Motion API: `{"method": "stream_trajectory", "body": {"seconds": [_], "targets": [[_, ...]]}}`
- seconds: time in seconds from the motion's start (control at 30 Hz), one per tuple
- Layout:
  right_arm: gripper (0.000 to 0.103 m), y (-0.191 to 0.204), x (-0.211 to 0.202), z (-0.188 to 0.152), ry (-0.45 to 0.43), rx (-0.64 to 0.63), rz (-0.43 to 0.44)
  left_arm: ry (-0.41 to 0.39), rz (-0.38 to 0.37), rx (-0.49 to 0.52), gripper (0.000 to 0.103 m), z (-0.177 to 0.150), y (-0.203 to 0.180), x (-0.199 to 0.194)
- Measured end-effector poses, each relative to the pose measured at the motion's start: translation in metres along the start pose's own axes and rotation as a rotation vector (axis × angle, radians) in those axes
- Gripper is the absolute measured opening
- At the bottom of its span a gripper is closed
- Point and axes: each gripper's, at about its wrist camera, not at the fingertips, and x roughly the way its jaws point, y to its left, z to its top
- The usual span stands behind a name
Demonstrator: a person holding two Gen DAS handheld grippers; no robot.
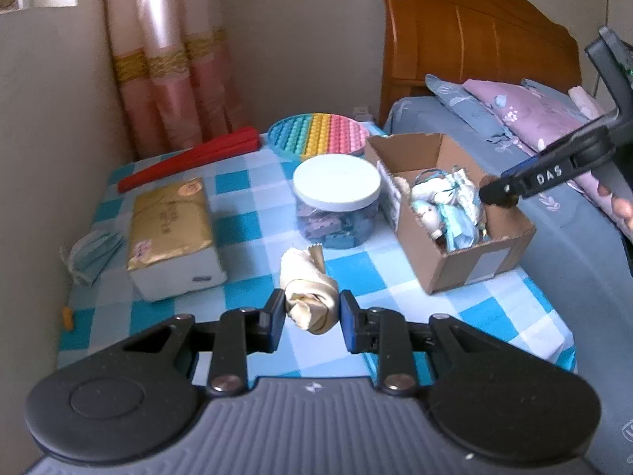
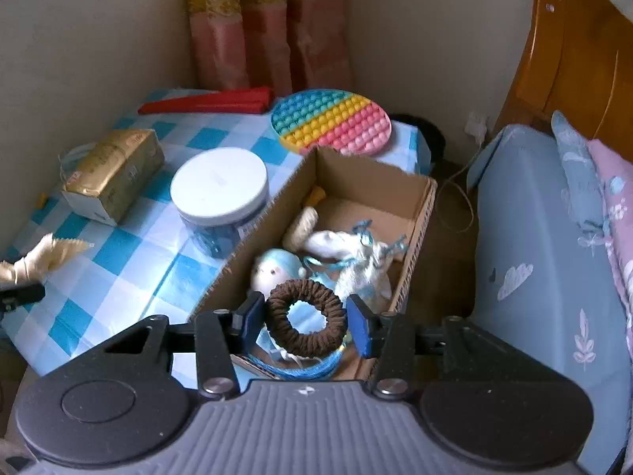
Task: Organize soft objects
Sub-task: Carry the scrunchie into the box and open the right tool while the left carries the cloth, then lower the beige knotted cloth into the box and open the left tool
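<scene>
"DAS" stands in white letters on the right tongs (image 1: 499,194); the gold packet's (image 1: 170,225) printing is illegible.

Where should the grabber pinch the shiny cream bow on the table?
Pinch the cream satin bow at its thick knotted middle, coming level from the near side. The left gripper already has one finger at each side there; the loose tail is floppy.

Right claw (image 2: 304,318) pinching brown scrunchie (image 2: 304,318) (above cardboard box (image 2: 419,213)).

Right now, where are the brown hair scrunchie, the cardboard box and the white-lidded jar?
brown hair scrunchie (image 2: 304,318), right wrist view, lower ring.
cardboard box (image 2: 419,221), right wrist view, right wall.
white-lidded jar (image 2: 219,186), right wrist view, lid centre.
</scene>
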Motion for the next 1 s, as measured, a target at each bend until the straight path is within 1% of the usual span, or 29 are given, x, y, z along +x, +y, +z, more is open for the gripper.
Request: {"method": "stream_trajectory", "body": {"seconds": [0.03, 0.07, 0.13, 0.17, 0.23, 0.33, 0.53, 0.7, 0.9, 0.93, 0.97, 1.0], "targets": [[0.067, -0.003, 0.002, -0.001, 0.004, 0.007, 0.005, 0.002, -0.006, 0.004, 0.027, 0.004, -0.002, 0.003], [0.082, -0.006, 0.003, -0.003, 0.004, 0.018, 0.011, 0.003, -0.013, 0.011, 0.027, 0.008, -0.004, 0.006], [0.095, -0.012, 0.003, -0.006, -0.004, 0.049, 0.025, -0.001, -0.023, 0.030, 0.027, 0.016, -0.009, 0.013], [0.097, -0.013, 0.001, -0.008, -0.016, 0.061, 0.034, -0.004, -0.029, 0.046, 0.027, 0.021, -0.012, 0.017], [0.098, -0.014, -0.002, -0.012, -0.035, 0.063, 0.067, -0.002, -0.046, 0.071, 0.027, 0.032, -0.018, 0.024], [0.103, -0.010, -0.008, -0.017, -0.053, 0.053, 0.081, -0.009, -0.083, 0.106, 0.027, 0.051, -0.028, 0.036], [0.103, 0.002, -0.015, -0.029, -0.087, 0.054, 0.090, -0.020, -0.178, 0.161, 0.027, 0.096, -0.053, 0.065], [0.103, 0.019, -0.016, -0.044, -0.115, 0.051, 0.039, -0.005, -0.242, 0.172, 0.028, 0.131, -0.075, 0.101], [0.103, 0.030, -0.016, -0.058, -0.130, 0.082, 0.007, 0.010, -0.250, 0.196, 0.029, 0.153, -0.094, 0.135], [0.103, 0.031, -0.016, -0.059, -0.131, 0.078, 0.000, -0.001, -0.251, 0.201, 0.032, 0.155, -0.097, 0.138], [0.103, 0.031, -0.017, -0.061, -0.135, 0.079, -0.013, -0.015, -0.247, 0.208, 0.037, 0.157, -0.098, 0.139], [0.103, 0.031, -0.018, -0.061, -0.139, 0.080, -0.025, -0.020, -0.237, 0.208, 0.057, 0.158, -0.100, 0.142]]}}
